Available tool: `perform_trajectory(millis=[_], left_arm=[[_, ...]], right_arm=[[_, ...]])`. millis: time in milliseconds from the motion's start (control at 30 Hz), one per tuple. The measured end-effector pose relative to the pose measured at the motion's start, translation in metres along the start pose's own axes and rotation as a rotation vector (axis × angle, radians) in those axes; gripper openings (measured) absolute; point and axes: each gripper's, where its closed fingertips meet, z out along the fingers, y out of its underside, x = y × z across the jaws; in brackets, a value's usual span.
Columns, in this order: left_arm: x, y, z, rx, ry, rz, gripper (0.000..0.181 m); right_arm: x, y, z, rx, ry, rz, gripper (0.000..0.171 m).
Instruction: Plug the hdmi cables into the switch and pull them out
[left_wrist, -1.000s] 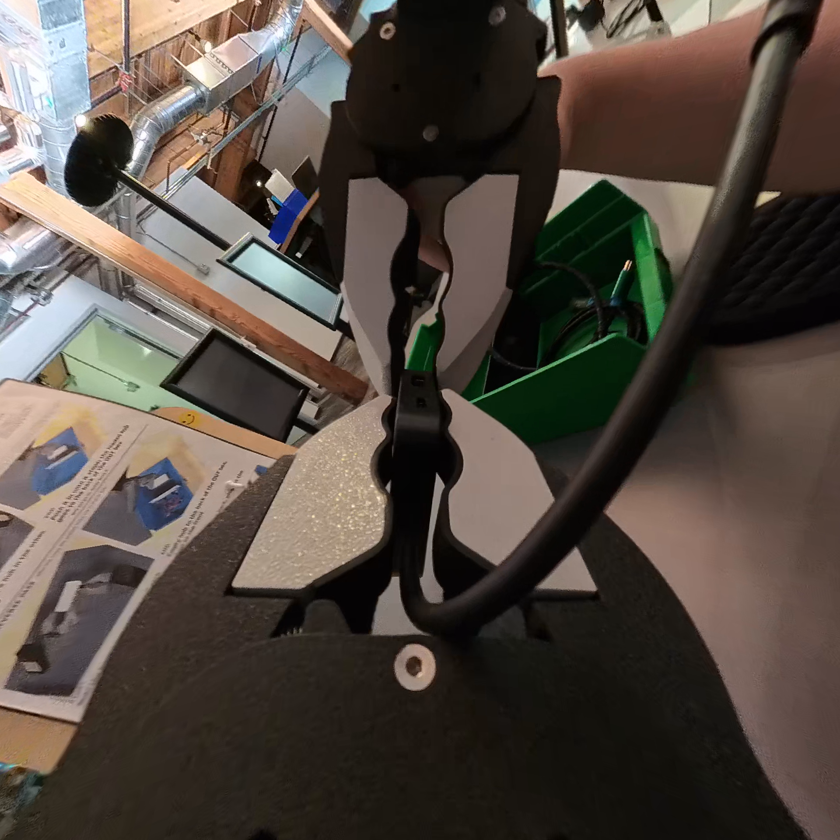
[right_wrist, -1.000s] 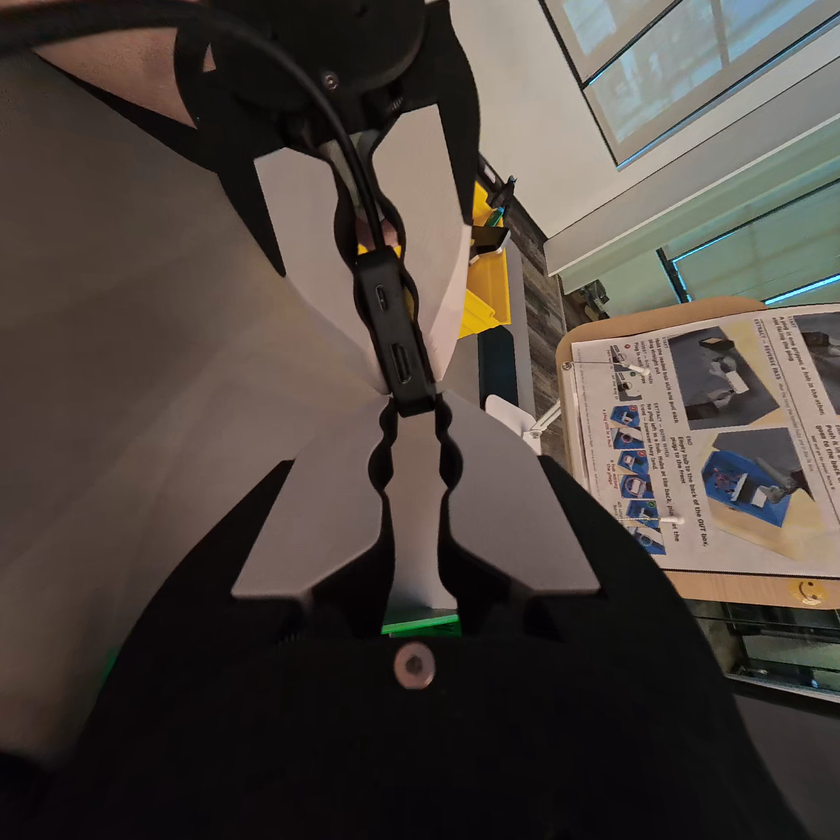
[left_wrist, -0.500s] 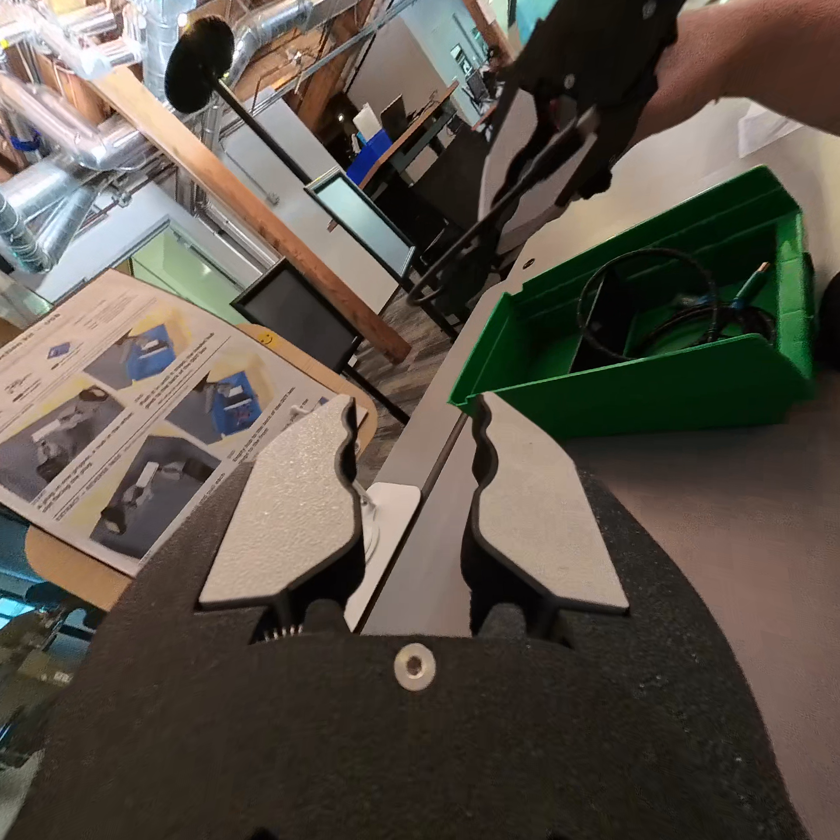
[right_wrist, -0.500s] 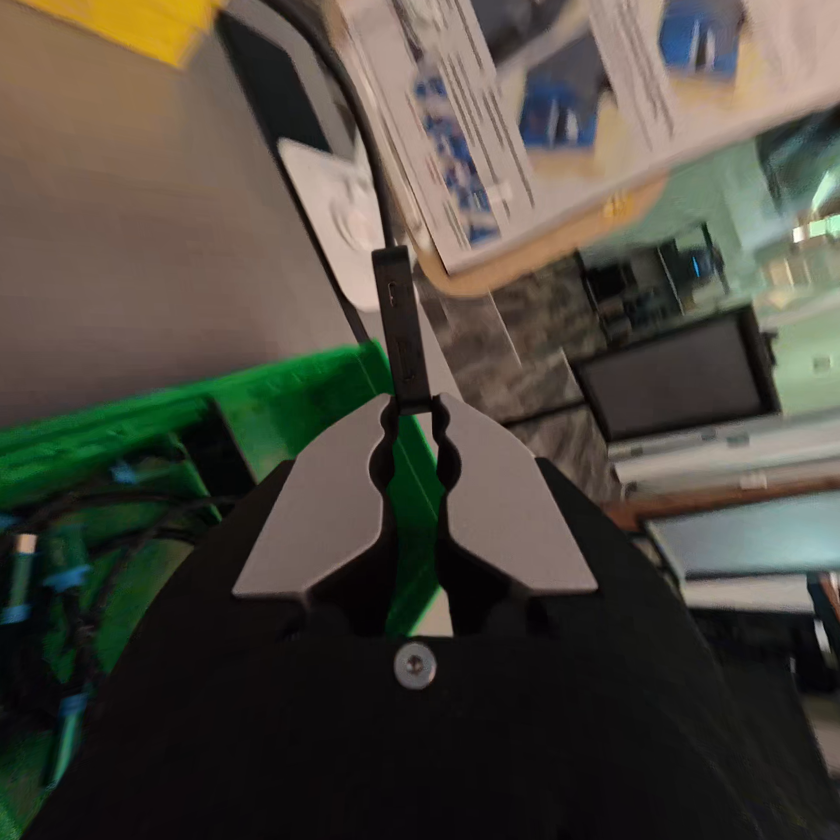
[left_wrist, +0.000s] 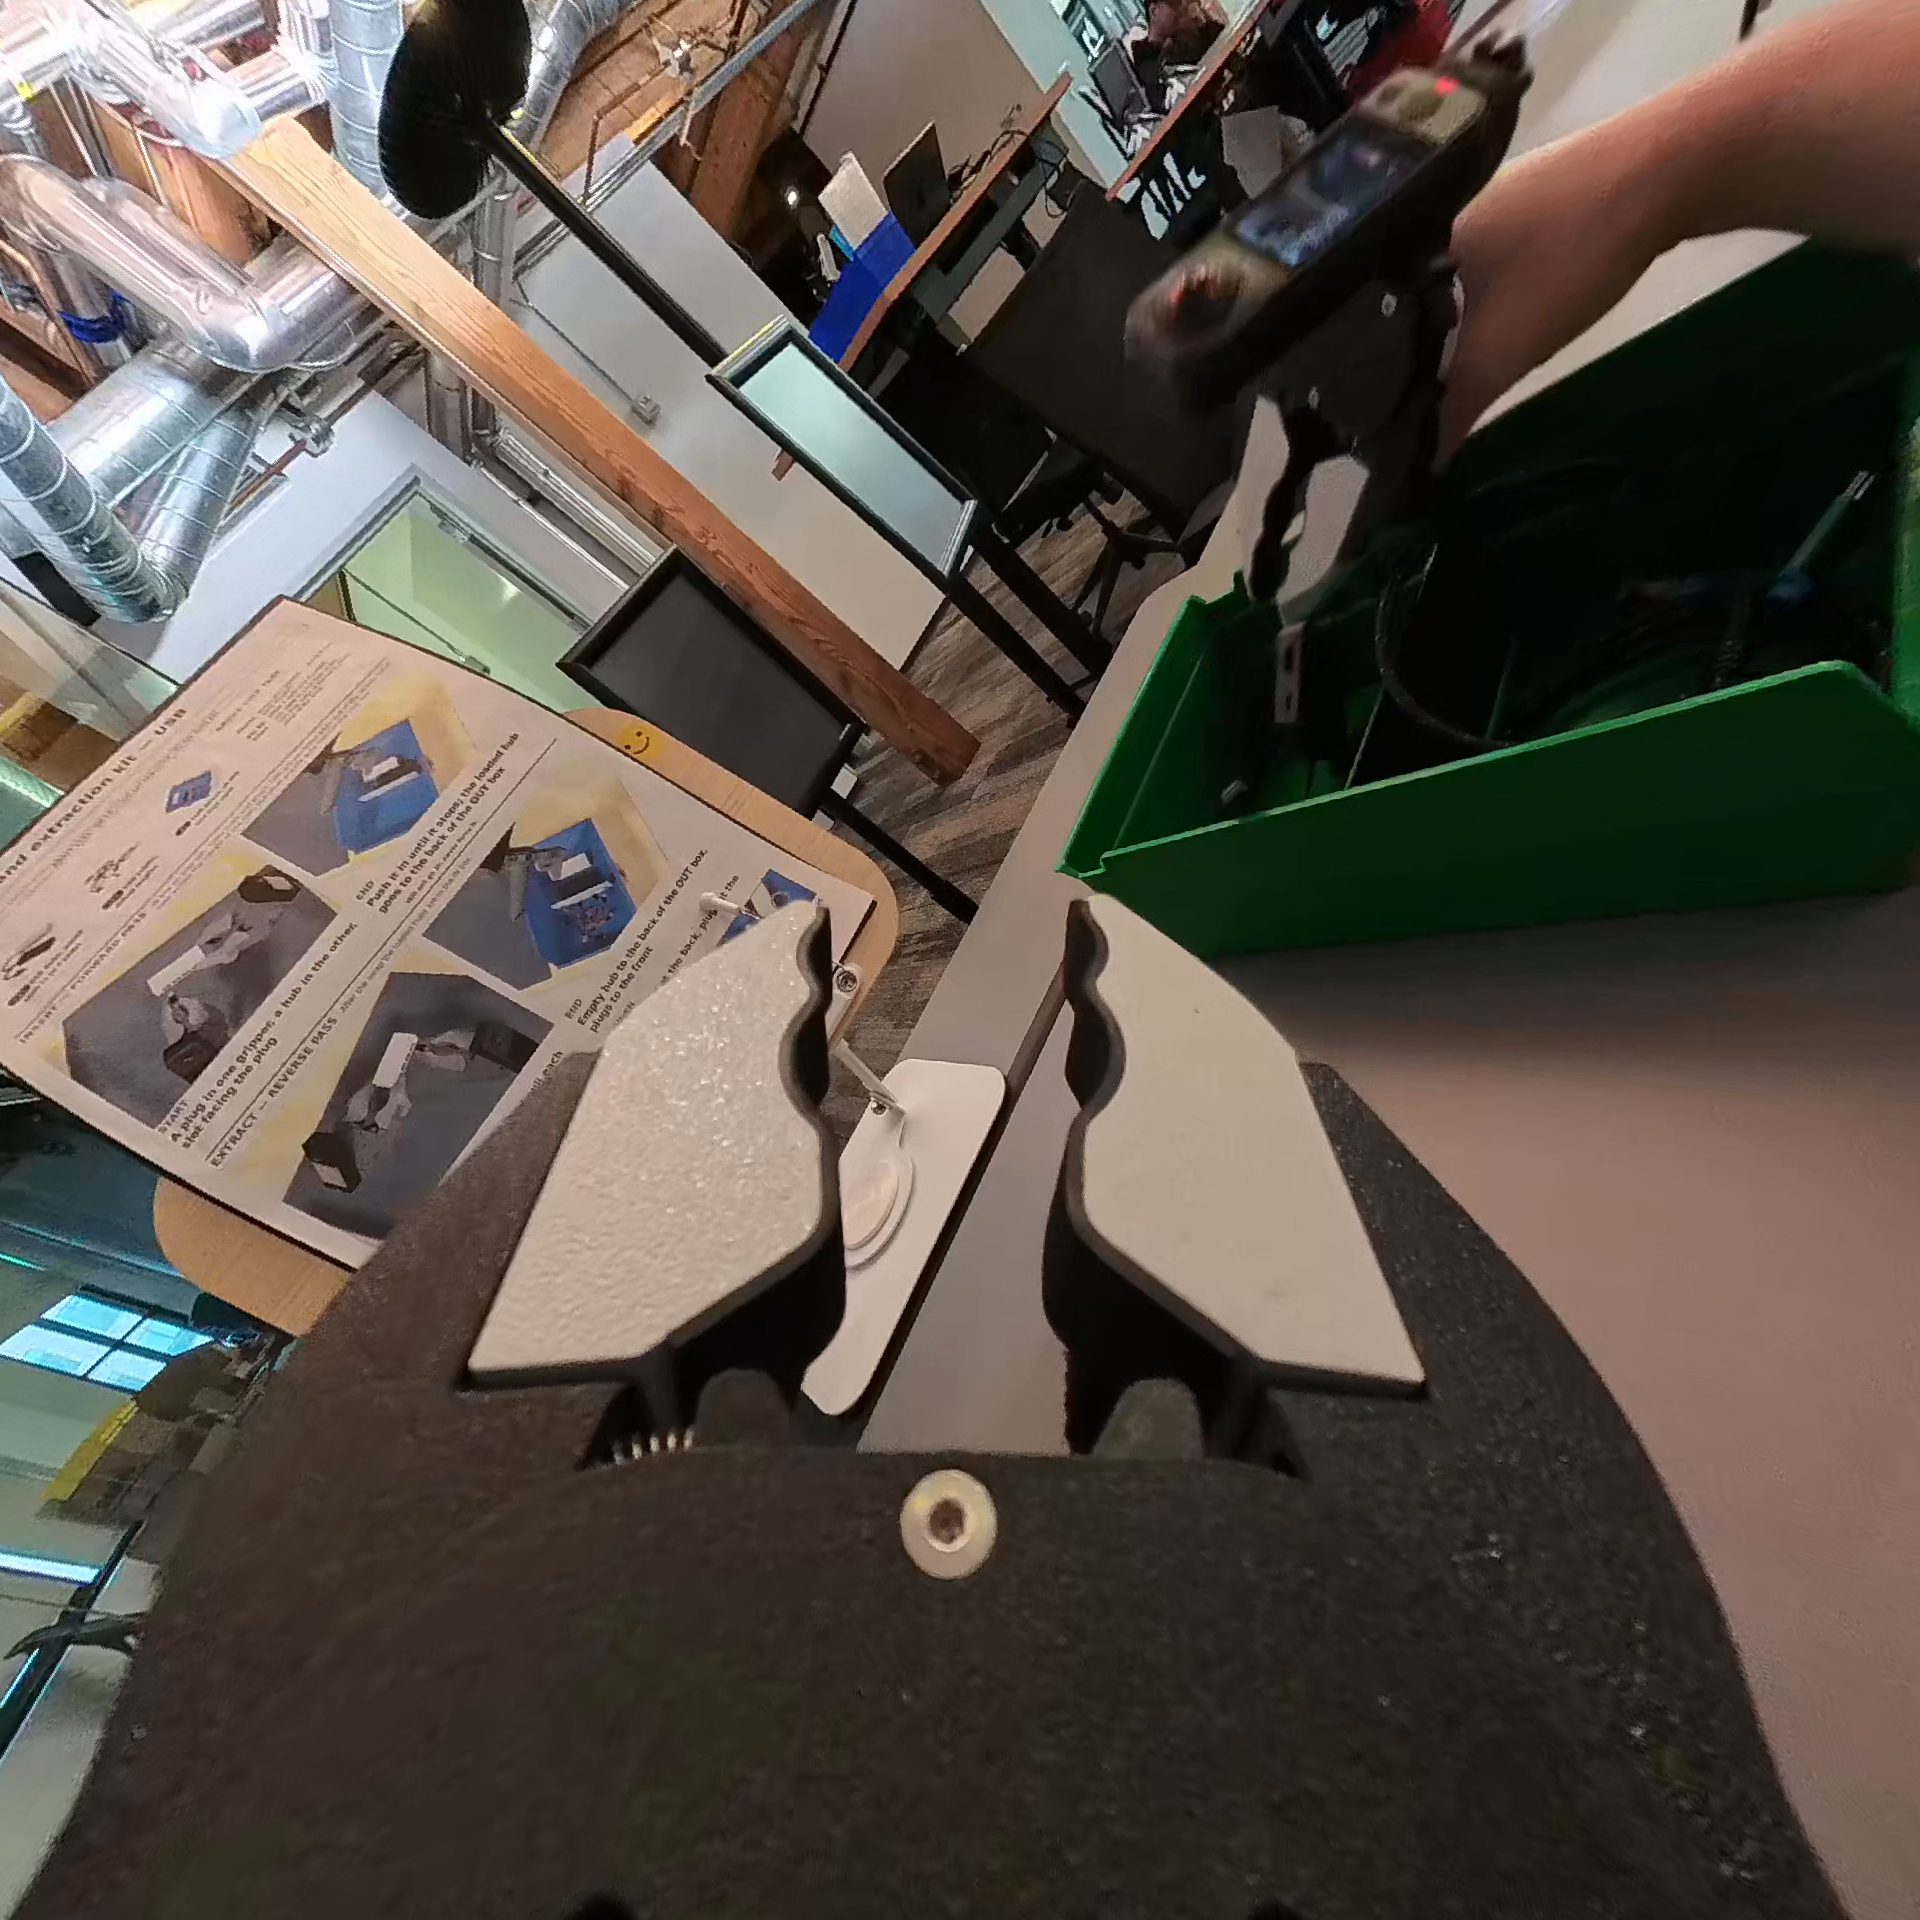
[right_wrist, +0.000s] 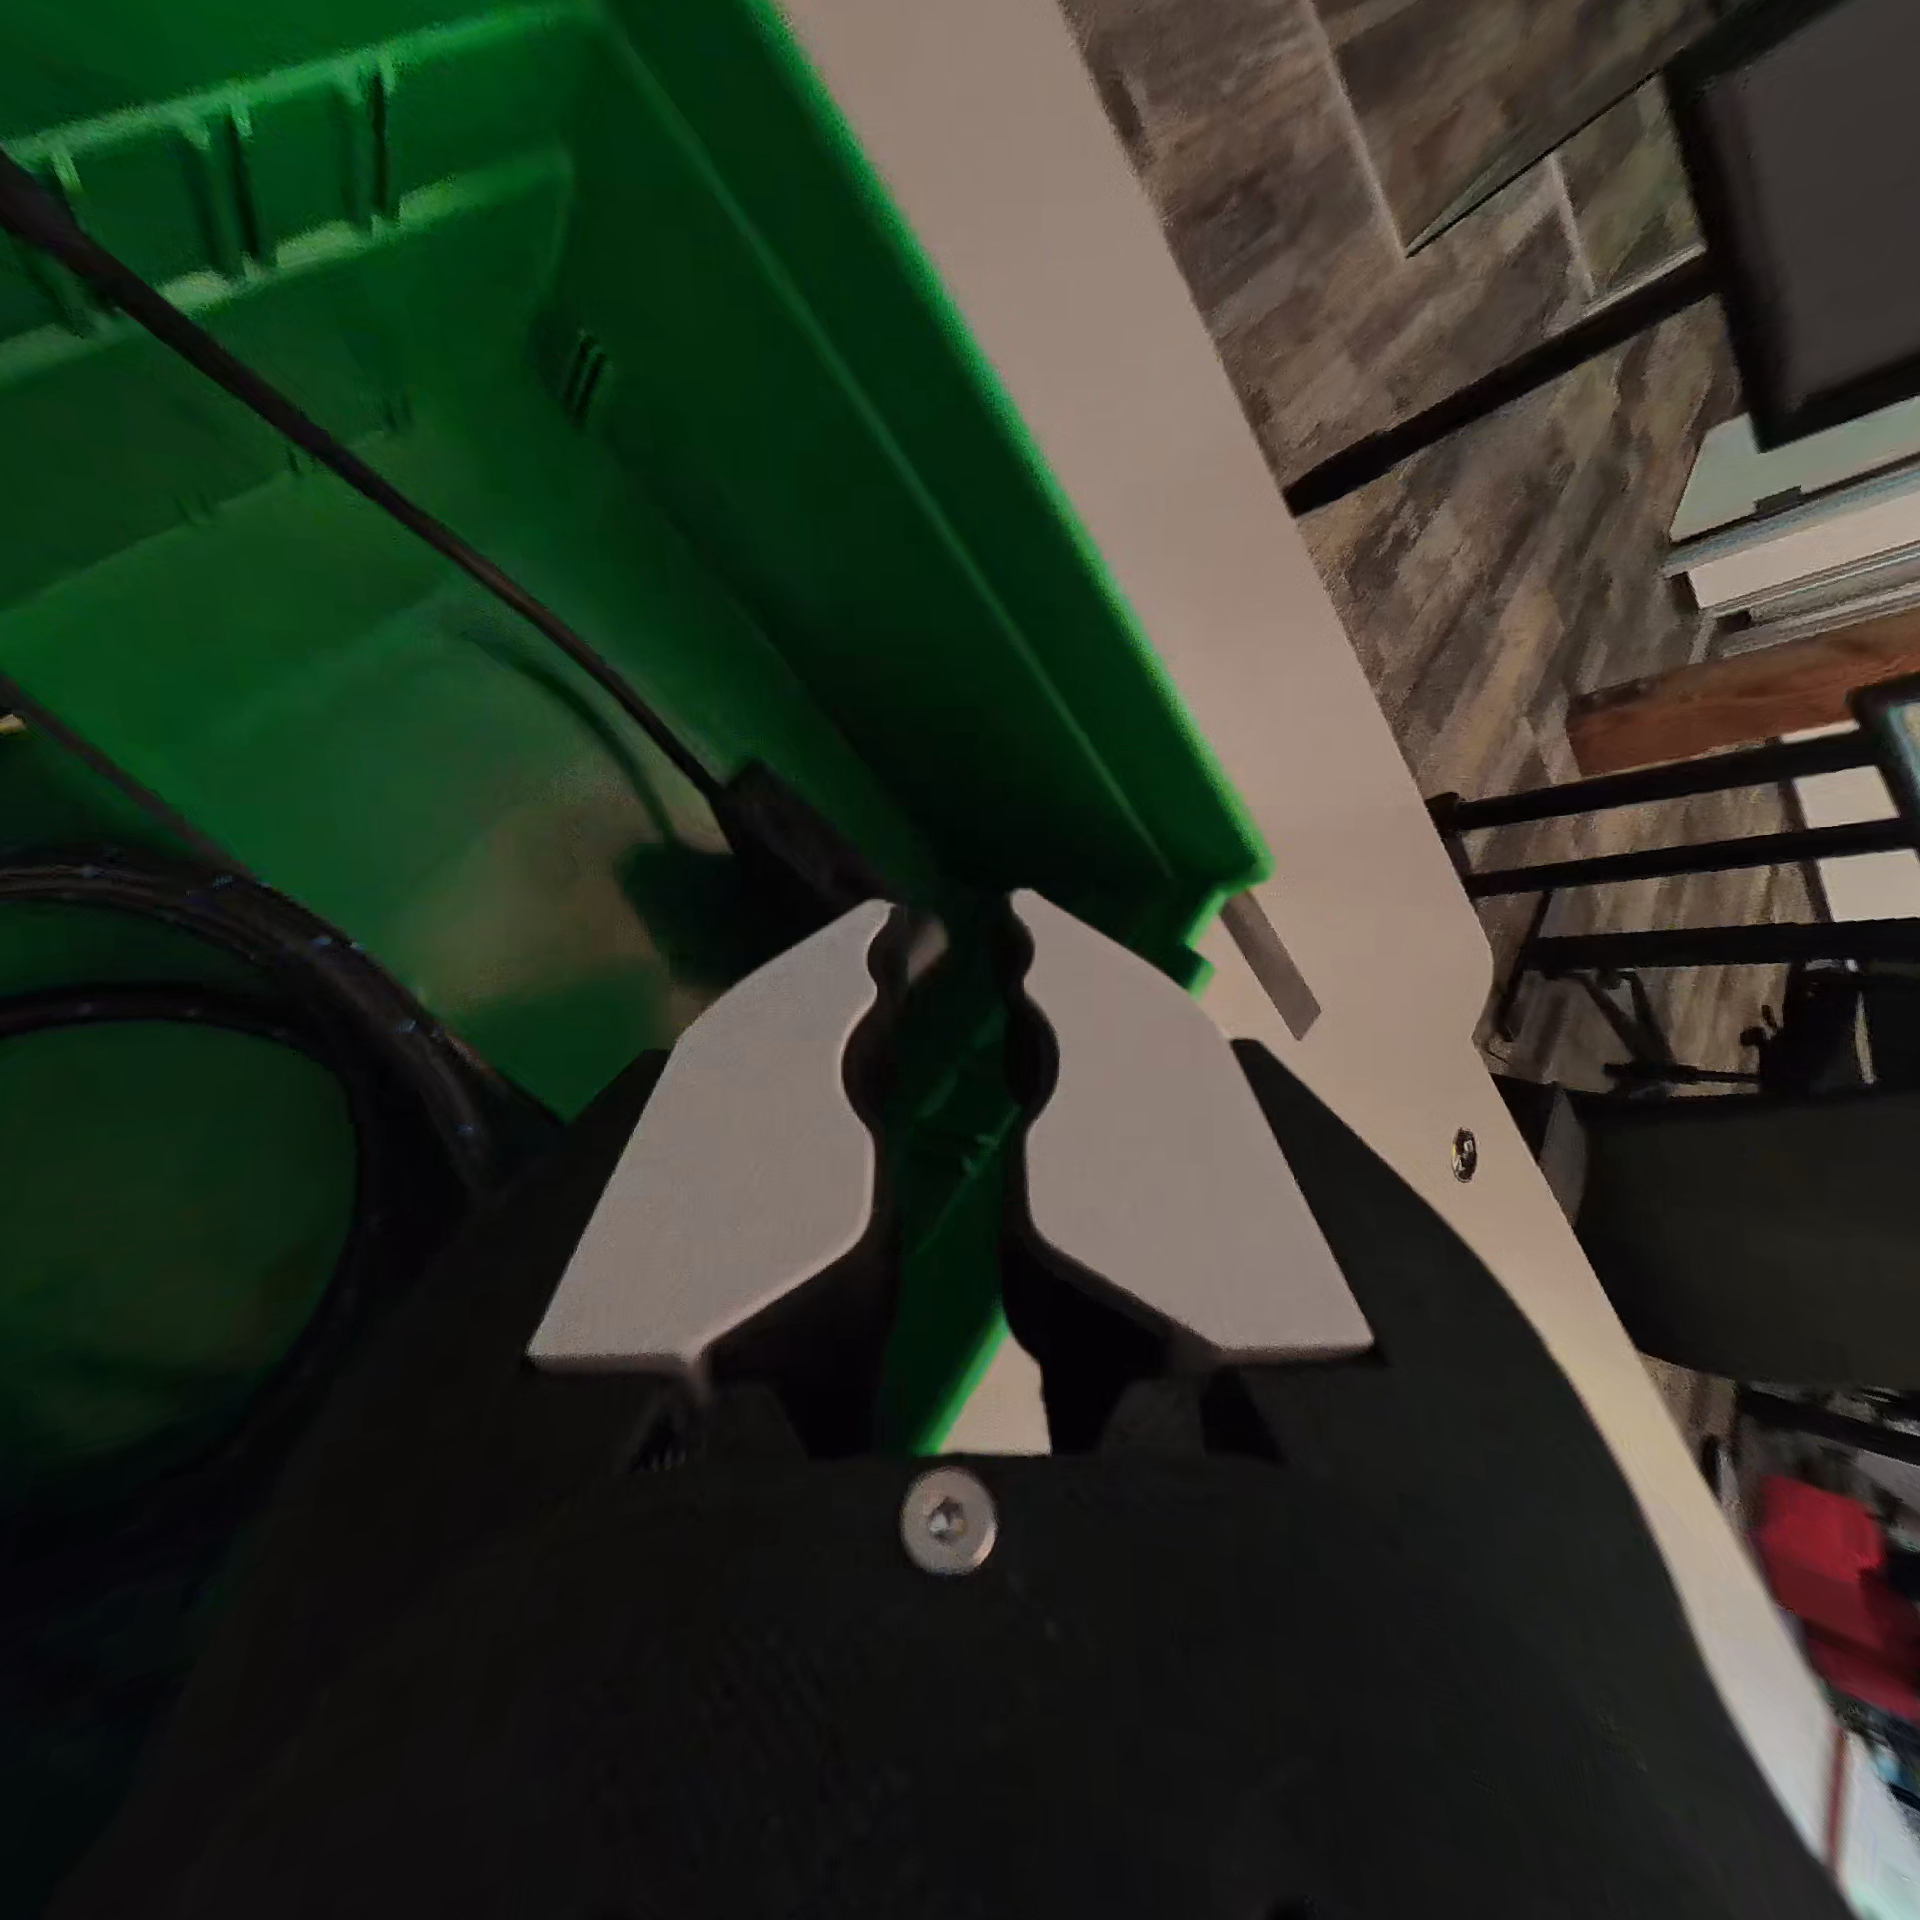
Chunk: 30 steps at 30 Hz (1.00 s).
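Green plastic bin (left_wrist: 1507, 831) sits ahead-right of our left hand-held gripper (left_wrist: 945, 961), which gapes wide and empty over the counter (left_wrist: 1610, 1195) edge. Our right hand-held gripper (right_wrist: 951, 914) dips into the bin, slightly parted; blur hides whether it holds the switch (left_wrist: 1288, 675). Printed instruction sheet (left_wrist: 312, 914) stands left.

Two tools (left_wrist: 948, 940), one green bin (left_wrist: 1507, 852), perhaps several coiled cables (left_wrist: 1455, 665).
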Motion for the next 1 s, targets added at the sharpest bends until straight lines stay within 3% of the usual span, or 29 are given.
perform_trajectory(millis=[100, 267, 400, 500, 667, 1000], left_arm=[[-0.001, 0.002, 0.0, -0.01, -0.003, 0.003, 0.042], [0.001, 0.004, 0.002, -0.026, 0.003, 0.012, 0.041], [0.002, 0.006, 0.002, -0.038, 0.004, 0.025, 0.04], [0.003, 0.007, 0.003, -0.045, 0.003, 0.032, 0.04], [0.003, 0.007, 0.003, -0.048, 0.002, 0.039, 0.039], [0.001, 0.009, 0.003, -0.057, -0.008, 0.049, 0.039]], right_arm=[[0.003, -0.01, -0.029, 0.109, -0.063, 0.087, 0.018], [-0.042, -0.014, -0.076, 0.171, -0.401, 0.136, 0.02], [-0.053, 0.012, -0.063, -0.004, -0.411, 0.094, 0.023], [-0.059, 0.027, -0.057, -0.129, -0.452, 0.118, 0.008], [-0.063, 0.036, -0.074, -0.198, -0.491, 0.2, 0.008], [-0.085, 0.066, -0.035, -0.47, -0.523, 0.167, 0.009]])
